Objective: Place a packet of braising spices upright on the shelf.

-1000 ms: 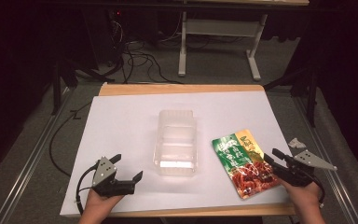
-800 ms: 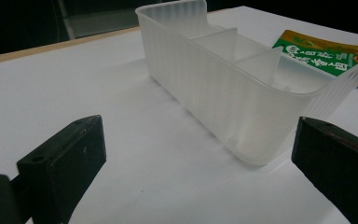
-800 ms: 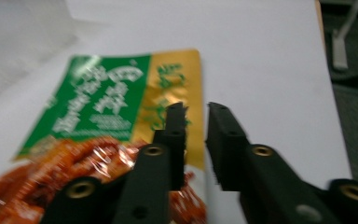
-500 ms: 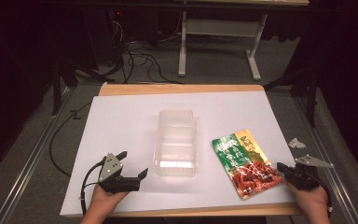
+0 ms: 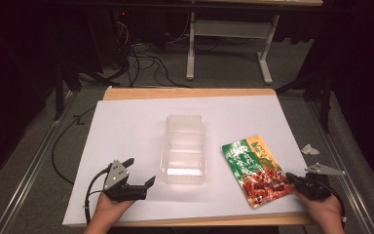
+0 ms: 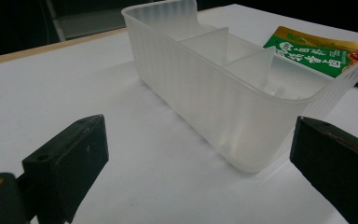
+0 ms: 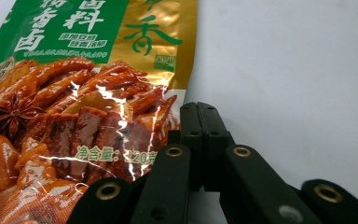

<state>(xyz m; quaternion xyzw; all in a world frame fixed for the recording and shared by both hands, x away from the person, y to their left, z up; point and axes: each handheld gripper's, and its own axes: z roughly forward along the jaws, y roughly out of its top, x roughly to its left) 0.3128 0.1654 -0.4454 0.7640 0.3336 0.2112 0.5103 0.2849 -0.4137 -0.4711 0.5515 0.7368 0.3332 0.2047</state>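
Near the front edge of the white-covered tabletop (image 5: 126,122), the left tool (image 5: 139,181) rests in the person's left hand (image 5: 108,210) with its jaws spread wide apart, aimed at the near end of a clear plastic divided container (image 5: 184,148); in the left gripper view that container (image 6: 223,79) sits just ahead of the open jaws, untouched, with its inner partitions showing through the ribbed wall. At the right front corner, the right tool (image 5: 292,178) is held by the right hand (image 5: 324,209), jaws pressed together at the edge of a green, gold and red food pouch (image 5: 255,168); whether they pinch the pouch (image 7: 74,107) or only meet beside it cannot be told. The pouch lies flat, just right of the container. A crumpled white scrap (image 5: 310,149) lies off the tabletop to the right.
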